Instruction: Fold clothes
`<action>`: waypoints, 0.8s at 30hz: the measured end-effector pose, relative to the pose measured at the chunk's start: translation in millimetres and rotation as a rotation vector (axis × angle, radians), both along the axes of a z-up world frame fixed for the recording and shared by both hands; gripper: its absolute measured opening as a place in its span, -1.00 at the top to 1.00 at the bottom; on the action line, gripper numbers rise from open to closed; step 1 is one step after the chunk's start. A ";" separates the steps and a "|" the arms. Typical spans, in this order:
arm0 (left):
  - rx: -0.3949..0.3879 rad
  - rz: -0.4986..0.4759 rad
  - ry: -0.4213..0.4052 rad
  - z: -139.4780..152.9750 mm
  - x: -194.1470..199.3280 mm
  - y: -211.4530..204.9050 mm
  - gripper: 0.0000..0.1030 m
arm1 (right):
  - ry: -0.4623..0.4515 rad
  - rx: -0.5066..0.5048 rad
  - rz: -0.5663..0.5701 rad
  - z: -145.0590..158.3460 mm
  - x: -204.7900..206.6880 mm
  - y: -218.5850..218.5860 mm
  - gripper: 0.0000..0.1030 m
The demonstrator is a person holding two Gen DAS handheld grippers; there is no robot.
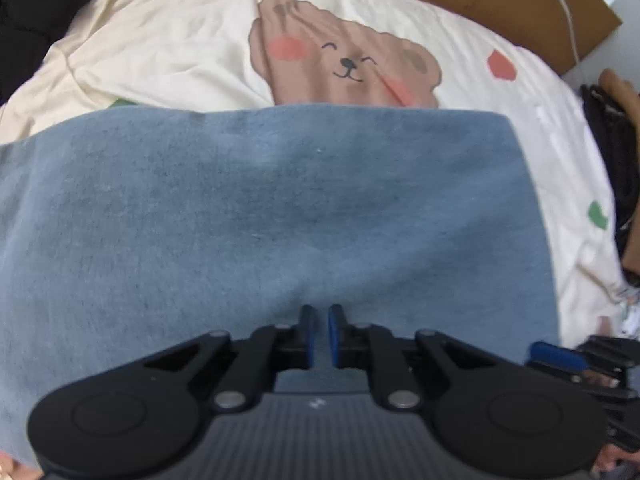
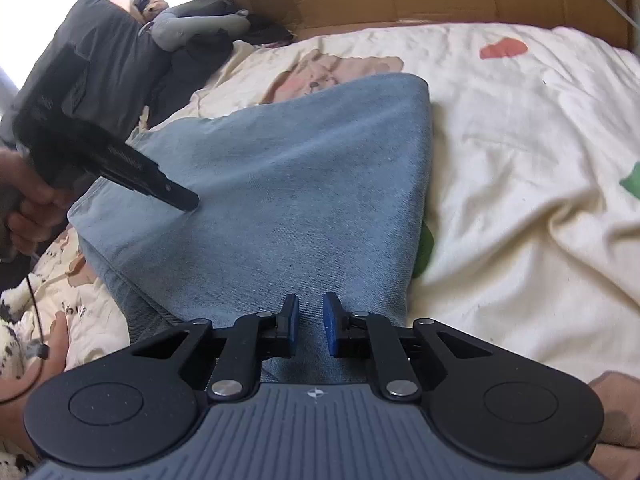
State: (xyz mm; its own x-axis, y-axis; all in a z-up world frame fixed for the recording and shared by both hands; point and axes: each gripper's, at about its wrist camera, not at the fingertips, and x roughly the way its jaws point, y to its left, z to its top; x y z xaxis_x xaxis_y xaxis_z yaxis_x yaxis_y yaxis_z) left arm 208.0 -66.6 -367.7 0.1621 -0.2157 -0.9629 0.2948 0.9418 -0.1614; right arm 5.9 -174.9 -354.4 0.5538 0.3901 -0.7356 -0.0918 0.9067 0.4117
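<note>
A folded blue garment (image 1: 272,216) lies flat on the cream bedsheet (image 1: 168,48), partly covering its printed bear (image 1: 344,64) (only the face shows). The left gripper (image 1: 318,316) hovers over the cloth's near edge, jaws narrowly parted and empty. The right gripper (image 2: 310,312) sits at the garment's near corner, jaws slightly apart around nothing.

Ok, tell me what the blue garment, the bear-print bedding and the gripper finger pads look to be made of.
Blue garment: a soft knit, probably cotton; matte, faintly heathered, draping in soft folds.
Bear-print bedding: thin woven fabric, likely cotton; smooth cream surface, fine creases, printed shapes.
Finger pads: blue, seemingly rubber or soft plastic; dull finish, set on glossy black plastic arms.
</note>
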 end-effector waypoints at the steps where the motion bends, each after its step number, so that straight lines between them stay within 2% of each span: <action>1: -0.003 0.006 -0.007 -1.0 1.7 0.2 0.85 | 0.004 0.002 -0.002 -0.4 -0.6 -1.0 0.73; 7: -0.016 0.004 -0.034 -4.7 9.0 -2.4 0.85 | 0.028 0.016 -0.010 -2.6 -4.6 -7.8 0.85; 10: -0.023 -0.021 -0.064 0.7 18.8 -3.5 0.85 | 0.035 0.026 -0.022 -3.7 -7.6 -9.6 0.87; 12: -0.008 0.004 -0.104 8.6 32.7 -2.4 0.84 | 0.038 0.031 -0.026 -4.1 -8.8 -10.3 0.87; 15: -0.013 0.013 -0.085 4.9 52.1 -4.0 0.84 | 0.042 0.038 -0.025 -4.5 -9.1 -11.7 0.87; 19: 0.003 -0.019 -0.124 4.1 64.7 -12.1 0.85 | 0.046 0.049 -0.025 -5.0 -10.4 -14.1 0.87; 22: 0.005 0.005 -0.114 -3.4 73.1 -11.9 0.94 | 0.048 0.067 -0.037 -6.5 -12.3 -16.2 0.88; 24: 0.015 -0.017 -0.117 -6.2 74.1 -13.7 0.94 | 0.051 0.082 -0.048 -7.3 -13.4 -18.0 0.87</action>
State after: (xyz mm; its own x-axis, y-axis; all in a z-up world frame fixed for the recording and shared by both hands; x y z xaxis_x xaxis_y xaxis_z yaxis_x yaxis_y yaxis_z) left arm 282.1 -80.2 -374.0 0.2700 -0.2054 -0.9407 0.3265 0.9386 -0.1113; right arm -7.5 -192.9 -361.7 0.5359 0.4240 -0.7301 -0.0262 0.8727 0.4875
